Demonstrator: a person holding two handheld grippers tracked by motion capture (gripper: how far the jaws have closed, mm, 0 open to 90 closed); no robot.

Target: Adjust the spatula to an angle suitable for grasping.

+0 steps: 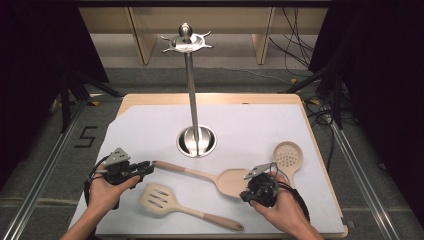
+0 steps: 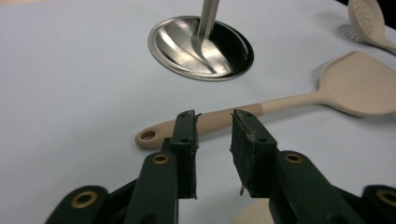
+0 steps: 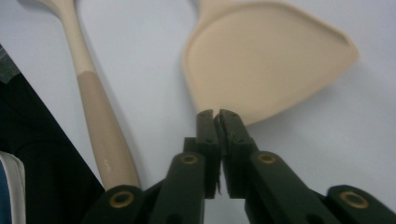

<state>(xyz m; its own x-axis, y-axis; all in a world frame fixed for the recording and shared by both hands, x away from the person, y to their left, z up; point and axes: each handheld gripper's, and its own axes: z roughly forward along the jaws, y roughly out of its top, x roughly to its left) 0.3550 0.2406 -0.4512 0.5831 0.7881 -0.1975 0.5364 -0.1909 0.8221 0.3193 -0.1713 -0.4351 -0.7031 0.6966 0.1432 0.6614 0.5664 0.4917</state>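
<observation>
Nothing hung yet on the utensil stand (image 1: 192, 95). Solid turner (image 1: 200, 175) lying flat just in front of the stand's base. Left gripper (image 2: 214, 122) part-open, straddling its handle, not clamped. Right gripper (image 3: 215, 116) closed empty at the blade's edge. Grasping, lifting, hanging all left.

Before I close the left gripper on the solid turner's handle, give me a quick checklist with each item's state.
1. Left gripper jaws open: ok.
2. Handle lined up in the gap: cannot tell, it lies just past the jaw tips.
3. Right gripper clear of the turner: not ok, its shut tips sit at the blade's edge.
4. Slotted turner apart from the handle: ok.
5. Stand upright, hooks free: ok.
6. Skimmer out of the way: ok.
</observation>
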